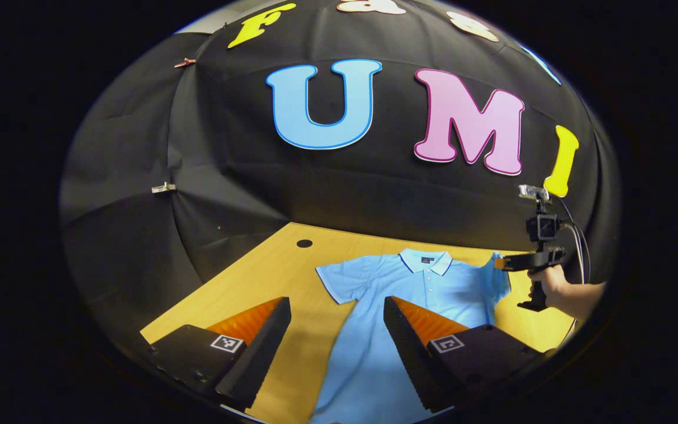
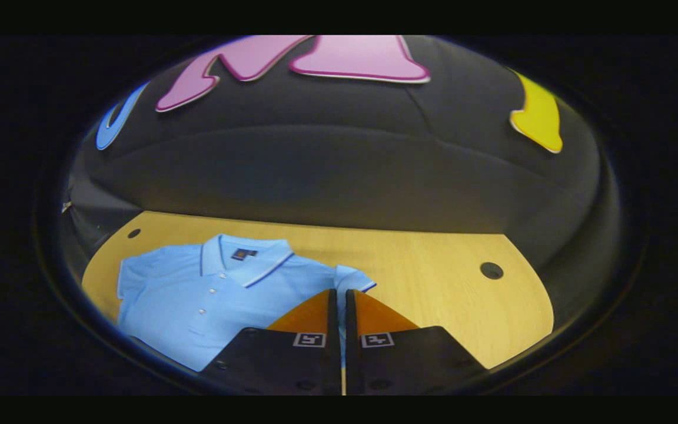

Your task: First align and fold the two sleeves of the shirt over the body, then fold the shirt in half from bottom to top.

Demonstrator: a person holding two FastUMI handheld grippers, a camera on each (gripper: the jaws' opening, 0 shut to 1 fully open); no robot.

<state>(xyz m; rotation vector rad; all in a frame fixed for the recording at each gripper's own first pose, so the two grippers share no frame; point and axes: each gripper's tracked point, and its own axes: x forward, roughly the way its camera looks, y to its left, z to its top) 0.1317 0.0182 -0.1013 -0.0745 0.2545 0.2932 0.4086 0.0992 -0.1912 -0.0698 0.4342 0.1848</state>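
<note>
Light-blue polo shirt [image 1: 374, 330] lies flat (collar far), one sleeve [image 2: 351, 280] pinched

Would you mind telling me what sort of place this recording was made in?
Most likely a recording booth for handling trials: black cloth walls surround a wooden table, a blue polo shirt lies spread on it, and a hand holds a claw.

Left gripper [image 1: 336, 330]: black housings, square fiducial markers, ribbed fingers; right gripper [image 1: 499, 263] cabled
</note>
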